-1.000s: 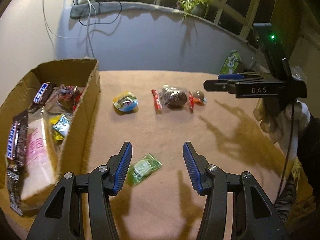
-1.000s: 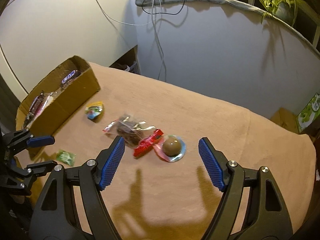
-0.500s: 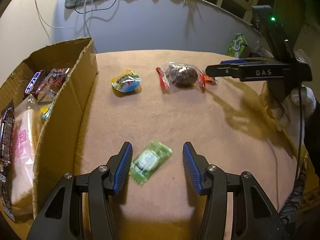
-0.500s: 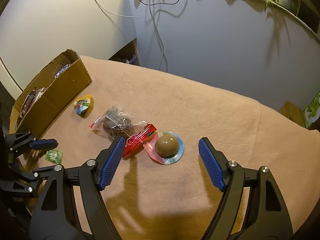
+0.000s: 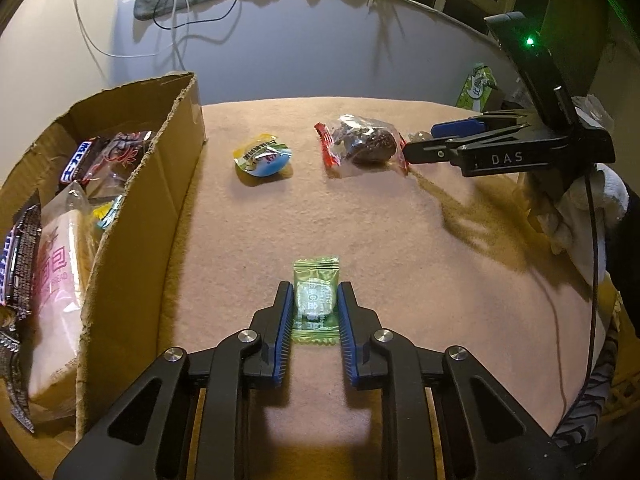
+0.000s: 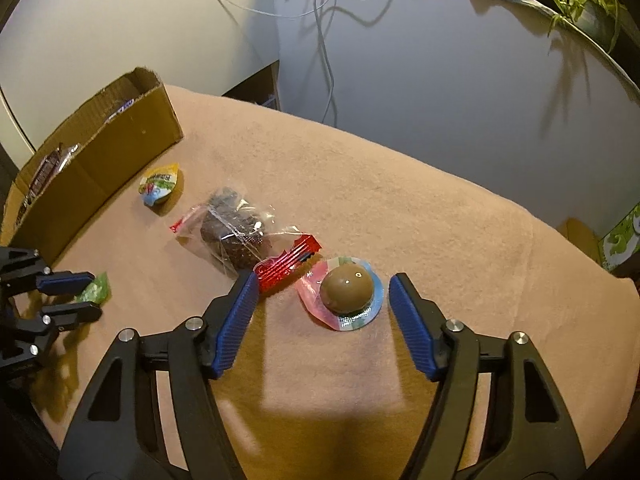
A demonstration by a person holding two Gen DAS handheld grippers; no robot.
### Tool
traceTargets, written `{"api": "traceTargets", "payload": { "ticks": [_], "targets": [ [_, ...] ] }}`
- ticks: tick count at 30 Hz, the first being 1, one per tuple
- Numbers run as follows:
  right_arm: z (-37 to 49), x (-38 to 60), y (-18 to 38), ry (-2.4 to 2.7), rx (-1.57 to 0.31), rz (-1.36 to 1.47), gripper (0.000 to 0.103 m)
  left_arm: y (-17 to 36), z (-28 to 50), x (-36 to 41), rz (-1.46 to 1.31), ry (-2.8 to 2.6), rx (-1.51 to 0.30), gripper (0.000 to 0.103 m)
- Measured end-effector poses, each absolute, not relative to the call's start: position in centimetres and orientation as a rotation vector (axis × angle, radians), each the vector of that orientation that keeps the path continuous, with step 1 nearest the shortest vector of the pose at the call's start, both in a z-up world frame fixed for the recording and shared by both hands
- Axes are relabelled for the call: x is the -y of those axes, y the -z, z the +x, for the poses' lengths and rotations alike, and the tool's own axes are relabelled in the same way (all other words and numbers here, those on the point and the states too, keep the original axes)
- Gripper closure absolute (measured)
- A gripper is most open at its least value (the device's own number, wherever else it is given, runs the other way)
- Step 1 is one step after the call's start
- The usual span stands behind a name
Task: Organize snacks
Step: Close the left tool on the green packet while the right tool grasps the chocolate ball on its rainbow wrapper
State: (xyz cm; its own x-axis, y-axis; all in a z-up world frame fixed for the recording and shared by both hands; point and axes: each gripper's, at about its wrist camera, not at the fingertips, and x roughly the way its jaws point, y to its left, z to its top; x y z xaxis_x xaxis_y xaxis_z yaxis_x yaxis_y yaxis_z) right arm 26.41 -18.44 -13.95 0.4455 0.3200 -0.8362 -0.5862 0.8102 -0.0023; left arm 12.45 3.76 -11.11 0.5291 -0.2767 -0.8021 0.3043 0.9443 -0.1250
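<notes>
The tabletop (image 5: 400, 240) carries a cardboard box (image 5: 132, 208) whose snack-filled inside only the left view shows. The left gripper (image 5: 313, 304) has its jaws clenched on the green candy packet (image 5: 316, 292). Only the right view shows the right gripper (image 6: 320, 300), jaws released, straddling the chocolate dome (image 6: 347, 288).

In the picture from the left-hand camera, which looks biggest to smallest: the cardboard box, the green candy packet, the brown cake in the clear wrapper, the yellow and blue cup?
1. Cardboard box, by far.
2. Brown cake in the clear wrapper.
3. Green candy packet and yellow and blue cup: these look alike, and the packet lies much nearer the camera, so I won't rank them.
</notes>
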Motion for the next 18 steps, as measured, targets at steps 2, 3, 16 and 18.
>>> {"api": "traceTargets", "payload": {
  "ticks": [2,3,16,18],
  "targets": [
    [26.4,18.4,14.0,-0.566,-0.947,-0.336,0.033,11.1,12.5,-3.8,0.03,0.345,-0.951,0.083],
    [26.4,18.5,14.1,-0.565,-0.946,-0.342,0.038,11.1,12.5,-3.8,0.032,0.343,-0.951,0.083],
    [26.6,19.8,14.0,-0.565,-0.955,-0.276,0.061,10.3,12.2,-4.0,0.017,0.349,-0.922,0.084],
    [26.3,20.1,13.8,-0.561,-0.954,-0.272,0.062,10.0,12.0,-4.2,0.012,0.351,-0.912,0.084]
  ]
}}
